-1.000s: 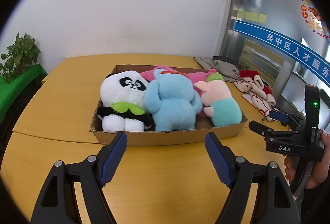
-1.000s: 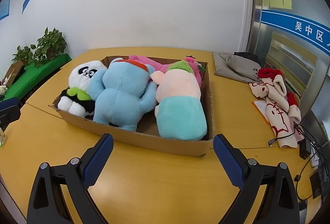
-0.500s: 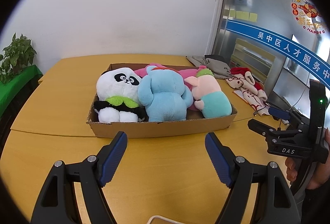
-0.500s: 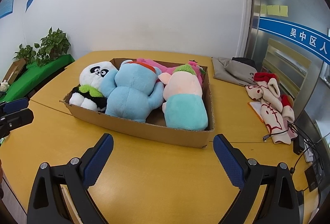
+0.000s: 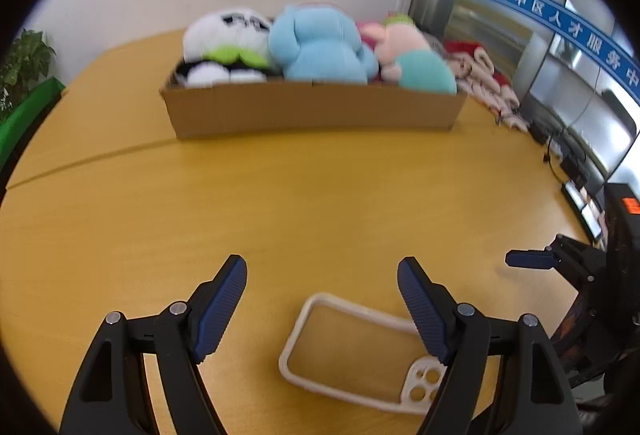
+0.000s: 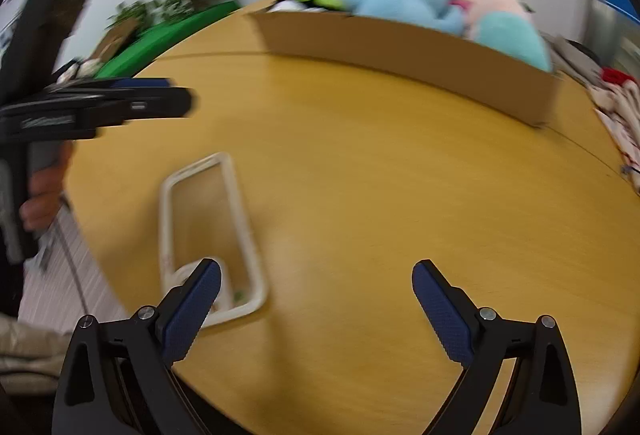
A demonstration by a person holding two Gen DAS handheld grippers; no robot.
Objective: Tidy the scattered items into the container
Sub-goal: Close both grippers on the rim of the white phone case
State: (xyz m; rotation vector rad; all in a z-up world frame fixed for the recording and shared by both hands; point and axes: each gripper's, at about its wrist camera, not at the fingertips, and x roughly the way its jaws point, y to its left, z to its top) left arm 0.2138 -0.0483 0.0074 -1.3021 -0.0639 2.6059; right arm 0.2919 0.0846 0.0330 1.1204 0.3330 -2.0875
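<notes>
Nearest the lens, the left gripper (image 5: 322, 275) has its jaws spread wide with nothing between the pads, poised over the wooden worktop (image 5: 280, 195); the right gripper (image 6: 316, 277) likewise stands spread and empty; a clear phone case with a white rim (image 5: 352, 347) lies flat on the worktop just beyond and partly under the right-hand finger of the left gripper, its camera cut-out toward the viewer; in the right wrist view the same case (image 6: 208, 227) lies to the left, its near end behind that gripper's left finger (image 6: 192, 315); farther off, well apart from the case, stands the cardboard box (image 5: 312, 111), already holding a panda plush (image 5: 224, 39), a blue plush (image 5: 320, 47) and a pink-and-teal plush (image 5: 416, 67); beyond the box at right lies a heap of red-and-white cloth (image 5: 480, 71). Probable hazards: the case is thin, flat and slick, so pads closing on its rim may skid it across the worktop or flex it free; both grippers converging on one item could collide; the blurred views suggest fast motion, which makes overshoot likelier.
</notes>
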